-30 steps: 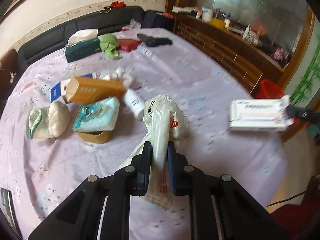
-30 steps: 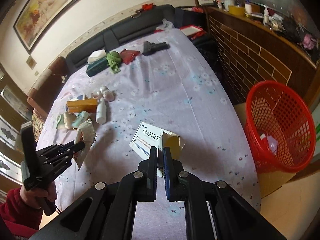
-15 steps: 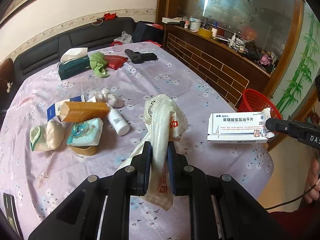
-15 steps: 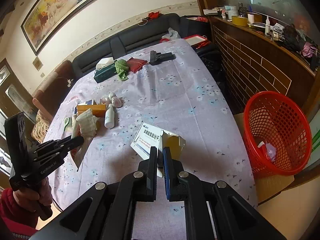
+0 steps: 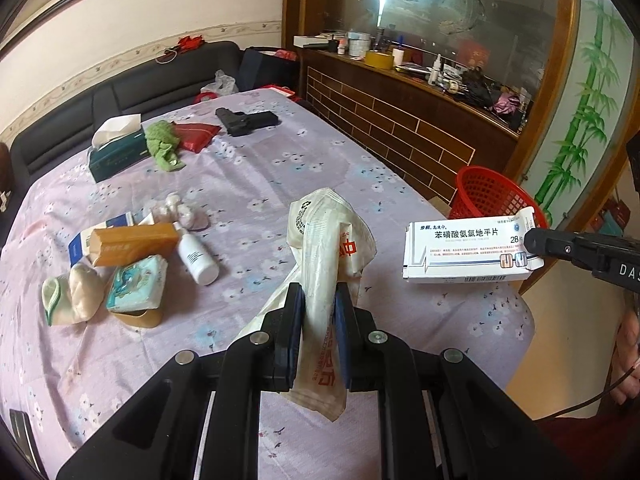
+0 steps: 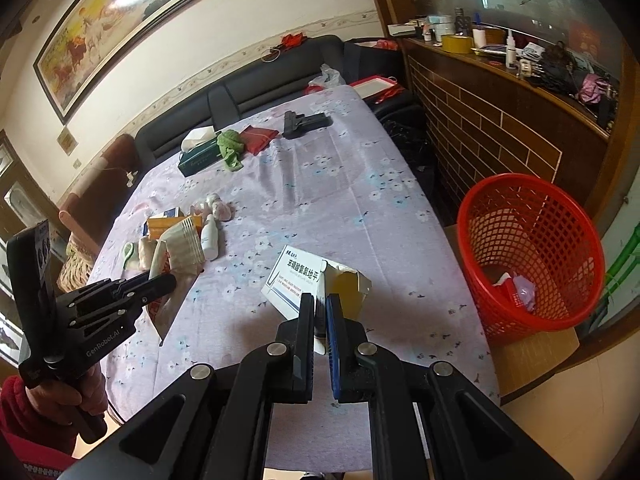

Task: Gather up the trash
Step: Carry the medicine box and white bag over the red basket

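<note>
My left gripper is shut on a crumpled white plastic wrapper with red print, held up above the table. The same wrapper shows in the right wrist view, with the left gripper at the left. My right gripper is shut on the open flap of a white medicine box with blue print. That box hangs in the air at the right of the left wrist view, in front of the red mesh basket. The basket stands on the floor right of the table, with some trash inside.
On the purple flowered tablecloth lie an orange box, a white bottle, a wipes pack, a tissue box, a green cloth, a red pouch and a black gun-shaped item. A brick counter stands behind the basket.
Both grippers have risen and drawn back from the table, each keeping its item. The red basket has come further into view.
</note>
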A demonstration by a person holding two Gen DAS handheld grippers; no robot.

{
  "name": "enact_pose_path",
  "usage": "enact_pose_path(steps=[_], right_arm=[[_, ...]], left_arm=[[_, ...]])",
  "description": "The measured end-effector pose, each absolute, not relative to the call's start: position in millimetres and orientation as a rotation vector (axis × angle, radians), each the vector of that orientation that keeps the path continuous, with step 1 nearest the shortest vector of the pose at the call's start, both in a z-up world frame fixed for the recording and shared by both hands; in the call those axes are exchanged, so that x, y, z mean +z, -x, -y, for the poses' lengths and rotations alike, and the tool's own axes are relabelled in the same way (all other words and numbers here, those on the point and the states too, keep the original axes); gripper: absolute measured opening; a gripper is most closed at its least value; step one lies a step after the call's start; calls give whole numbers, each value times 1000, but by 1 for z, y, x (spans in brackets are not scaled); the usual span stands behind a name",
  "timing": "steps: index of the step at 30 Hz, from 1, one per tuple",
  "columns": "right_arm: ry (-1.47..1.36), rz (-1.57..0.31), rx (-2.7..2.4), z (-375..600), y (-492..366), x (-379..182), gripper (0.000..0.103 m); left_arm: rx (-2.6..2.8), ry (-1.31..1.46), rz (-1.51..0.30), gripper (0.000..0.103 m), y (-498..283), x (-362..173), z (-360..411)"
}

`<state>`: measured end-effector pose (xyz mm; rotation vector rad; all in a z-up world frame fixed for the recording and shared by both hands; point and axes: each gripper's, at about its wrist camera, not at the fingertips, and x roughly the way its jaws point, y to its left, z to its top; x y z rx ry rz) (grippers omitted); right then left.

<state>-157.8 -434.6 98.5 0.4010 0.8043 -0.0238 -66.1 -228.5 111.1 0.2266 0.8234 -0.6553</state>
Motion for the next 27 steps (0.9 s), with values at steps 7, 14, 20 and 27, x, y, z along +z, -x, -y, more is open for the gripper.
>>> enact_pose_path(steps=[7,14,20,27], right_arm=[[-414,-797,-50,446,163,100,6],[-438,-785,-86,464,171,103,6],[-469,-765,-138,487,182,108,6],[-514,-727,-248,529,206,114,6]], left_arm=[[-682,-255,-816,15,68,112,244],[-717,-264,-821,15,69,112,263],[-764,-280,-811,15,71,116,285],[-855,-299,-792,15,81,125,325]])
